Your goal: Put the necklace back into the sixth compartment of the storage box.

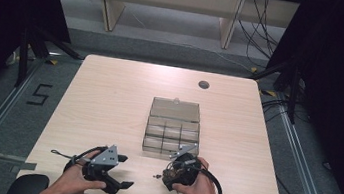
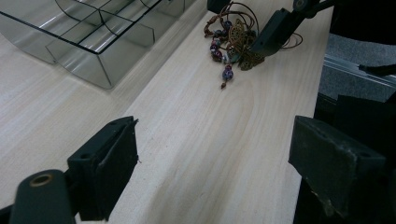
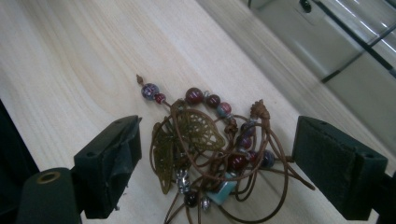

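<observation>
A tangled bracelet [image 3: 210,149] of brown cord, dark red and blue beads and brass filigree leaves lies on the wooden table near its front edge. My right gripper [image 3: 217,172] stands open around it, one jaw on each side, not touching. The same bracelet [image 2: 233,44] lies far off in the left gripper view, with a jaw of the right gripper beside it. My left gripper [image 2: 231,172] is open over bare wood, nothing between its jaws. From above, the left gripper [image 1: 119,173] is at the front left and the right gripper [image 1: 178,171] just right of it.
A clear plastic organizer box [image 1: 172,132] with several compartments stands open at mid-table, its lid [image 1: 175,109] lying back flat. The box [image 2: 93,32] is ahead and left of my left gripper. A dark round hole [image 1: 204,84] sits near the table's far edge.
</observation>
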